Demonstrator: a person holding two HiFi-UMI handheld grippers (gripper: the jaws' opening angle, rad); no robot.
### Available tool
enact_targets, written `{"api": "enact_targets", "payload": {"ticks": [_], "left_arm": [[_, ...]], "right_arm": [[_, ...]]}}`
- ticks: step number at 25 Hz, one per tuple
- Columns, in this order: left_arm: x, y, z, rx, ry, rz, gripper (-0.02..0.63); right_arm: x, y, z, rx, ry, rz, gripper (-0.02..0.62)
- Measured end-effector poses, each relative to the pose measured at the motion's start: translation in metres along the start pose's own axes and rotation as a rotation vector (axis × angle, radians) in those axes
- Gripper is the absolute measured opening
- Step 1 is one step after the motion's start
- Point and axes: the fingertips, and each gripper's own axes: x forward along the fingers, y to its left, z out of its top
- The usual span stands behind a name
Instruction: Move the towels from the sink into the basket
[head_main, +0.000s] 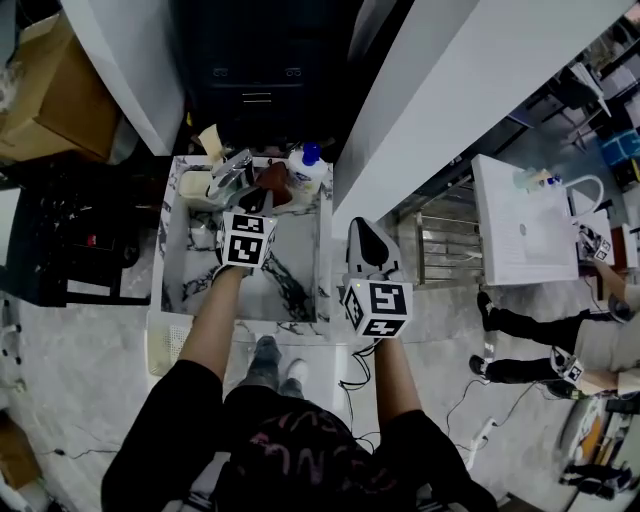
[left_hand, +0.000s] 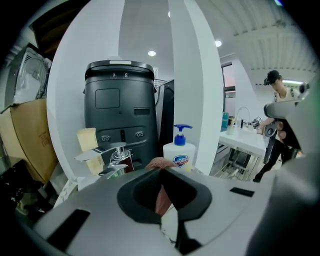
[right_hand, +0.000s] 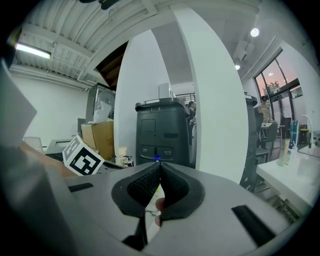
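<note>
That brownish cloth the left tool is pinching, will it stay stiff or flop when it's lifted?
Probably floppy: the towel bunches into folds inside the left hand-held gripper. Likely light, since a narrow pinch holds it. It may snag on the faucet nearby.

Seen from above, the person reaches both bare forearms forward out of dark short sleeves. The left forearm (head_main: 214, 325) stretches farther ahead, and the left gripper (left_hand: 161, 171) tips somewhat downward, its jaws pinched tight on a fold of reddish-brown towel (left_hand: 159, 163) that bulges above their tips. The right forearm (head_main: 392, 368) is drawn closer to the body, with the right gripper (right_hand: 160, 165) nearly level and its ribbed pads (right_hand: 145, 186) pressed together tip to tip. Both marker cubes face upward.
</note>
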Motion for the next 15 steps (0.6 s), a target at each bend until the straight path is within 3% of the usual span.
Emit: {"api": "enact_targets", "payload": {"ticks": [15], "left_arm": [[-0.108,-0.017,0.036,0.055,-0.116,0.023,0.028]], "right_arm": [[-0.045,0.019,0.014,0.008,-0.049,0.025,0.015]]}}
